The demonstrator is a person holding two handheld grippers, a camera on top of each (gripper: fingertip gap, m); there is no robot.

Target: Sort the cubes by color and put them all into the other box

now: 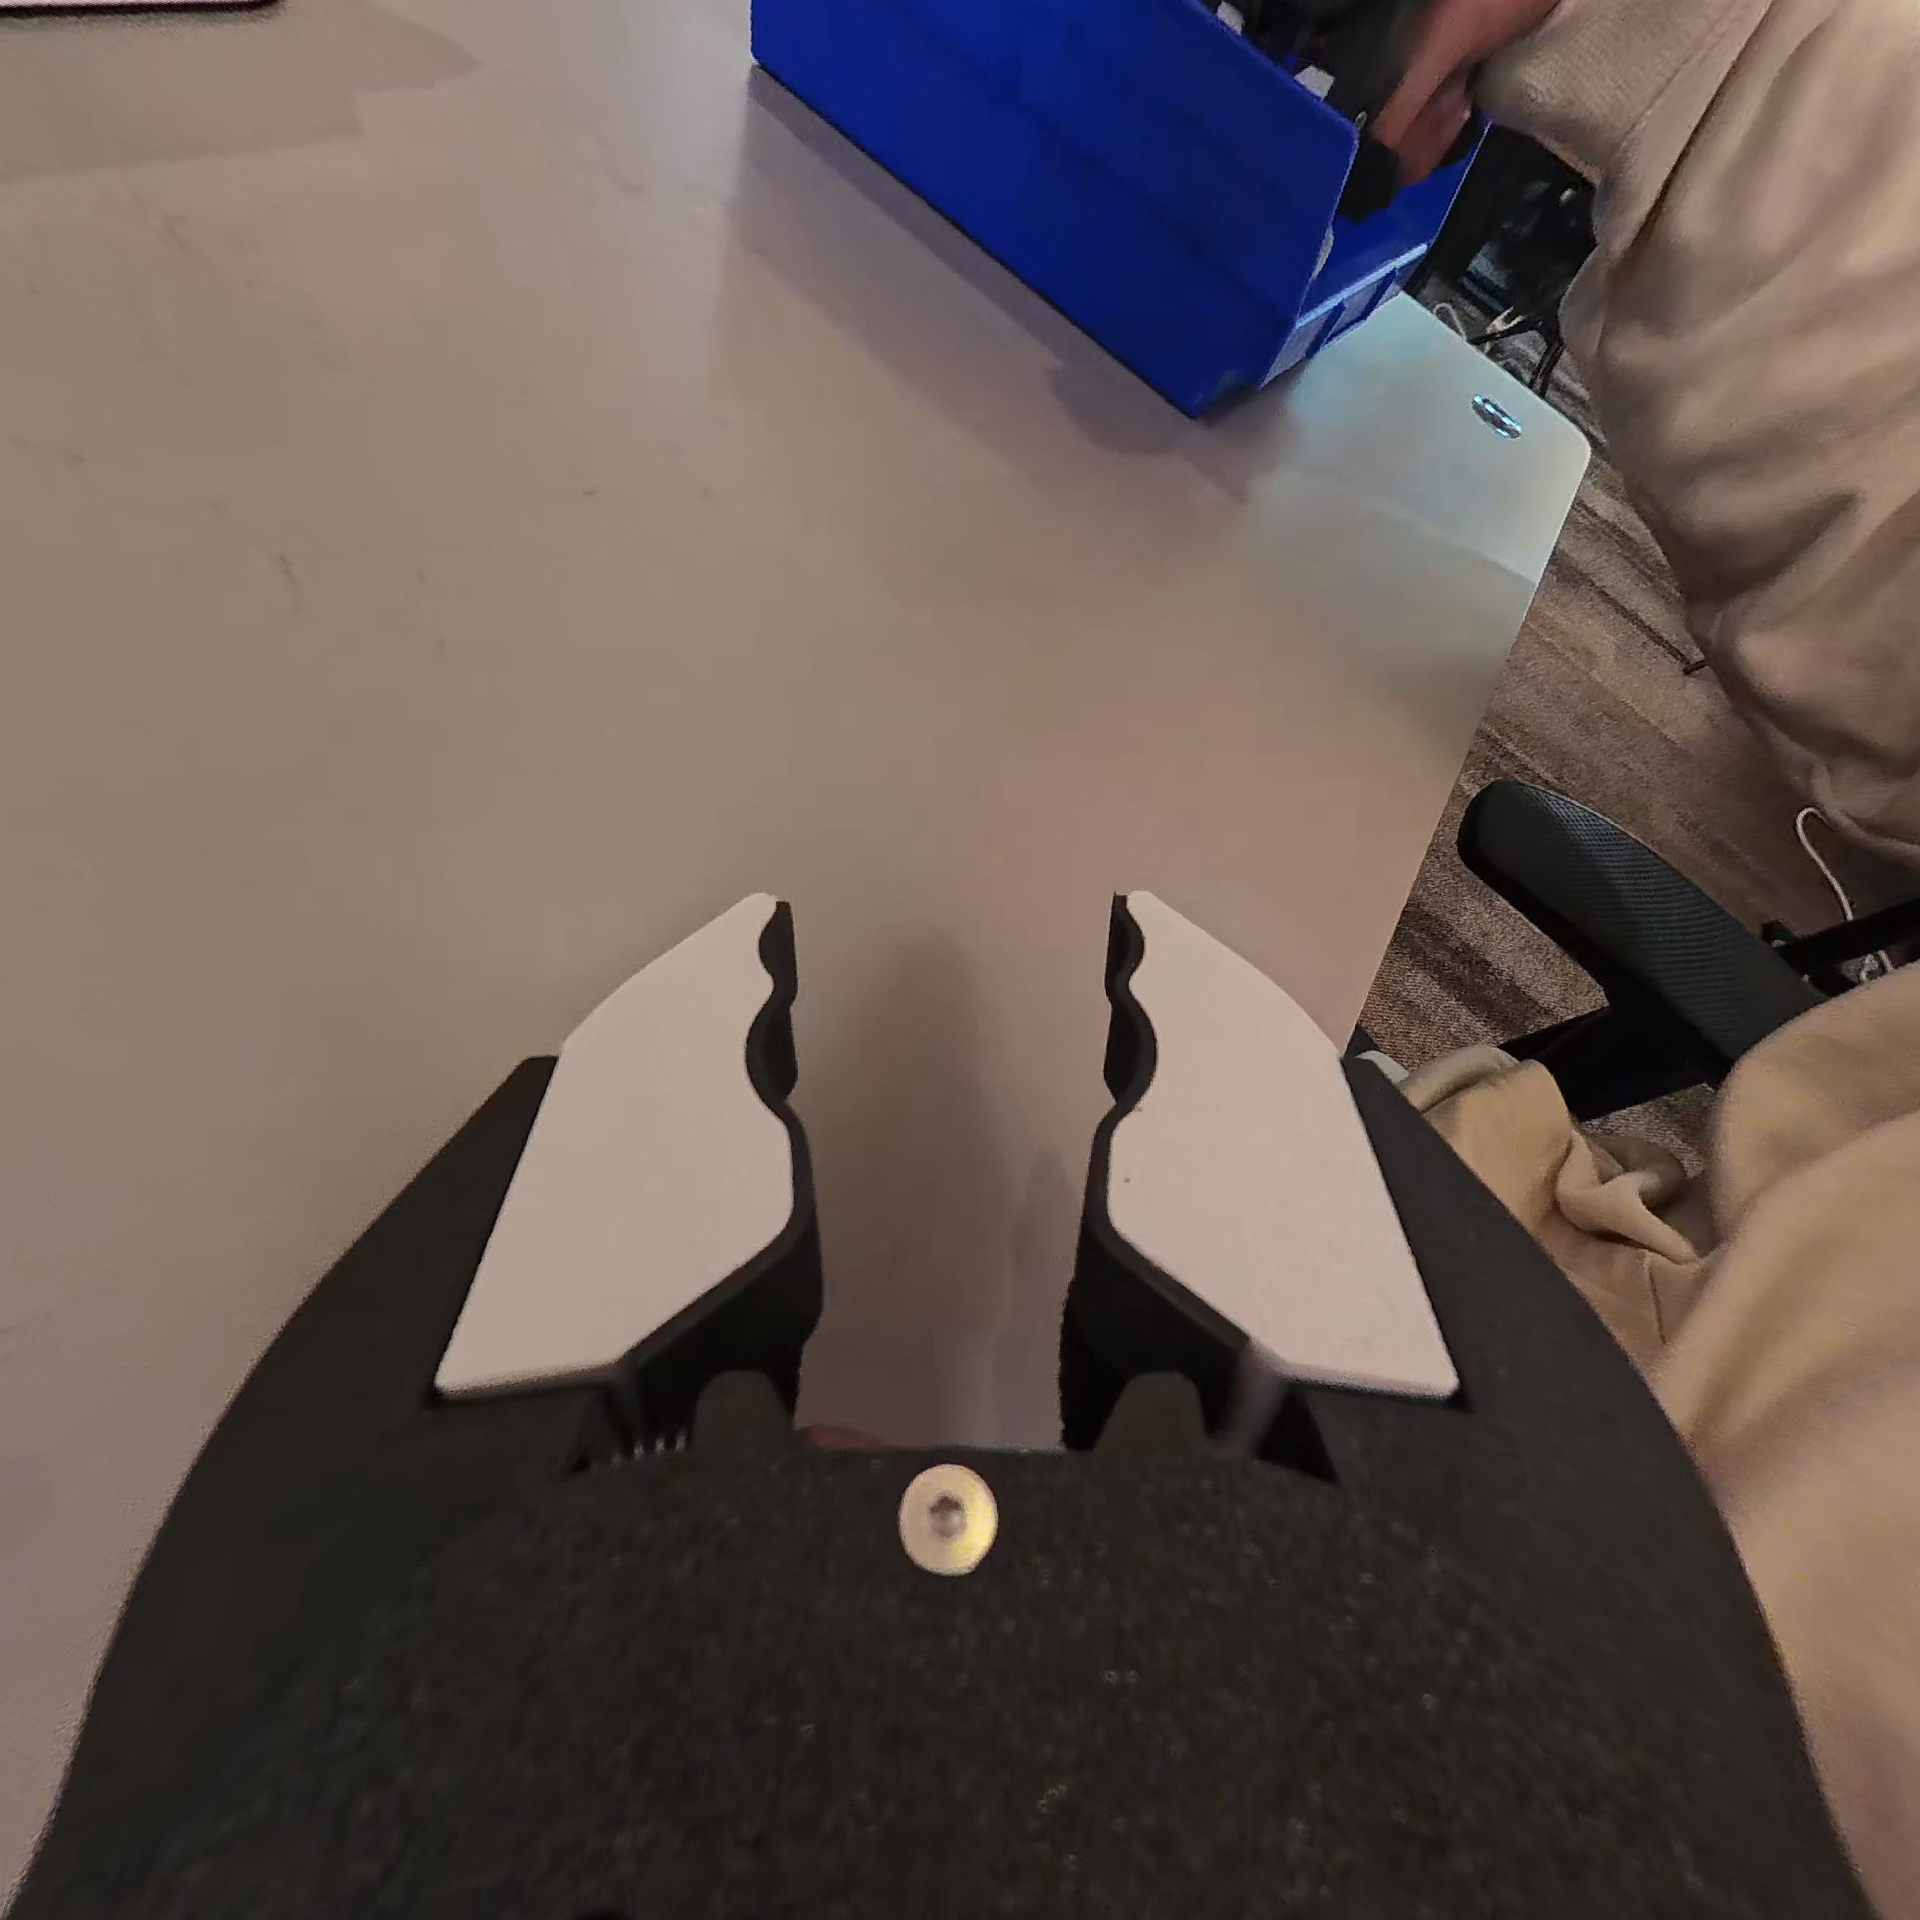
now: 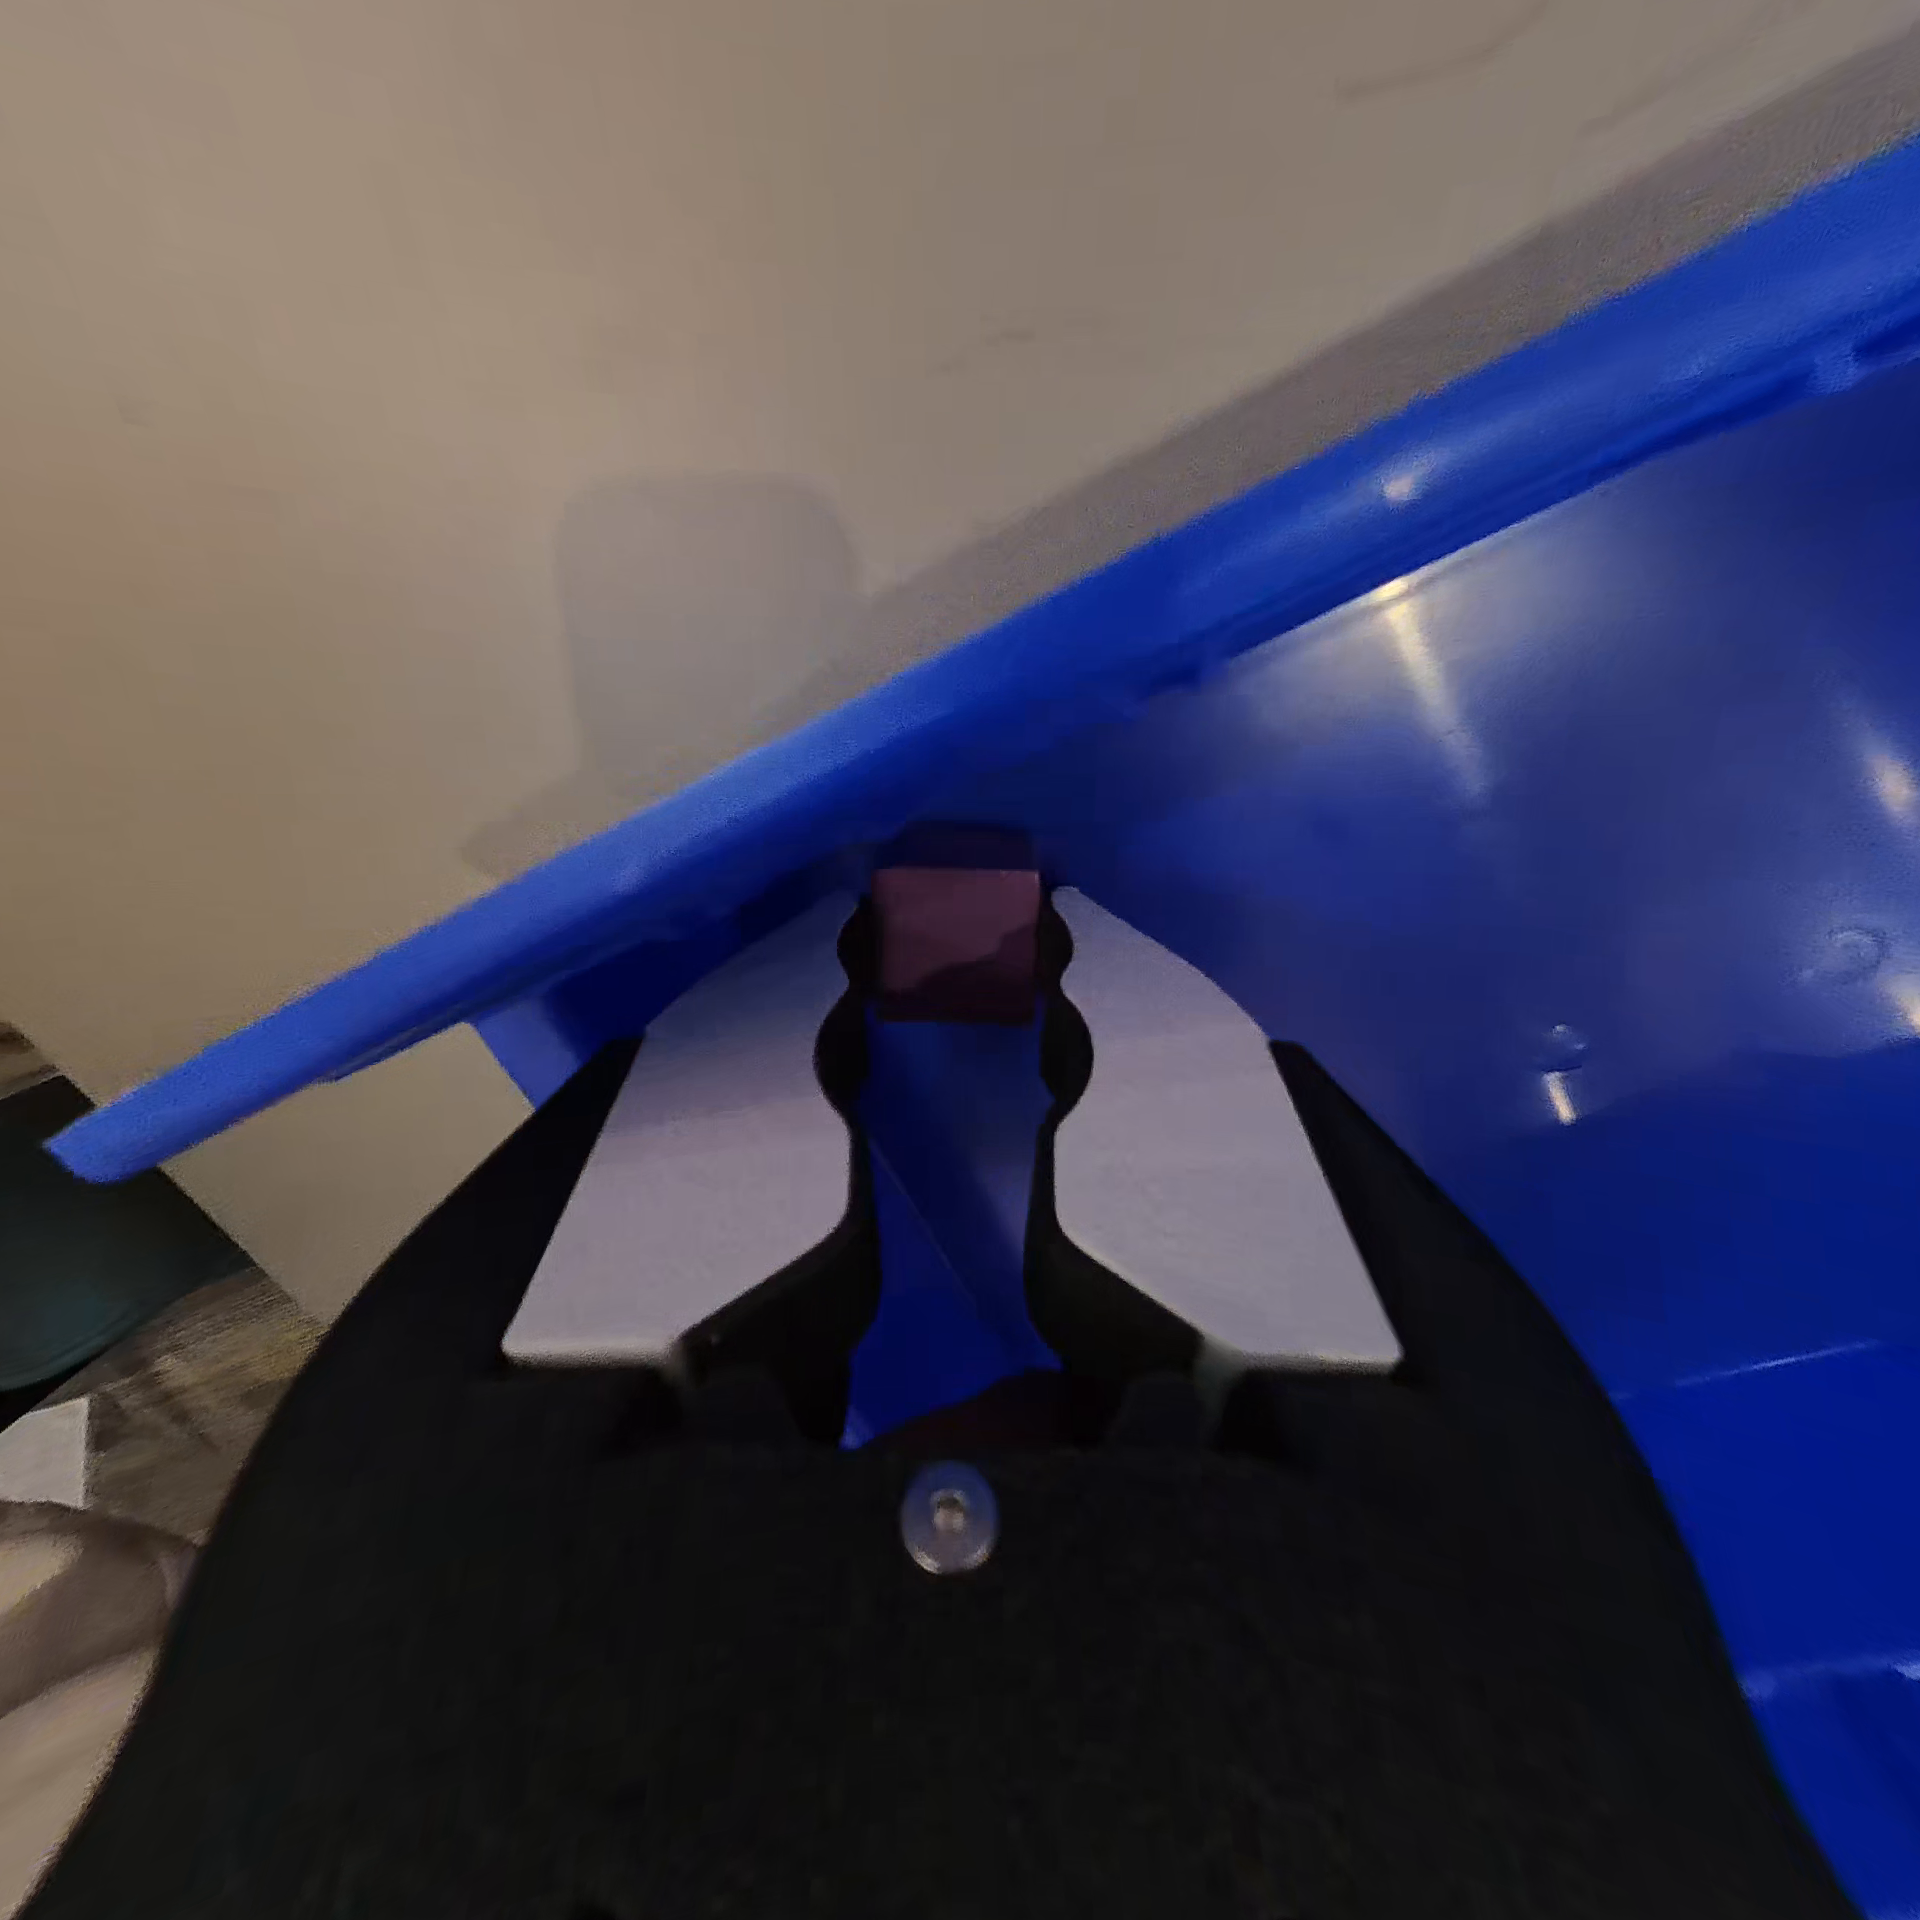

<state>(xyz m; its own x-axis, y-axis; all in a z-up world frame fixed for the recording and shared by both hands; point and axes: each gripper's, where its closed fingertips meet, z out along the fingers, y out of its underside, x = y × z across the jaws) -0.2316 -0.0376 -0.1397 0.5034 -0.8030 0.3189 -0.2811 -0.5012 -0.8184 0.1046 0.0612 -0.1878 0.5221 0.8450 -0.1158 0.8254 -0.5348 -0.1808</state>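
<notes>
In the right wrist view my right gripper (image 2: 954,935) is shut on a dark purple cube (image 2: 954,951) held between its fingertips, inside a blue box (image 2: 1558,831) close to its near wall and rim. In the left wrist view my left gripper (image 1: 951,914) is open and empty, hovering over the bare grey table (image 1: 416,520). The blue box (image 1: 1091,208) stands at the far right of the table, and the other gripper, held by a hand (image 1: 1423,104), reaches into it. No other cubes are visible.
The table's right edge (image 1: 1455,831) runs close to my left gripper. A person in beige clothing (image 1: 1745,416) and a black chair armrest (image 1: 1621,914) are at the right. A dark object (image 1: 135,3) lies at the table's far left corner. There is about 35 cm between the tips of the two grippers.
</notes>
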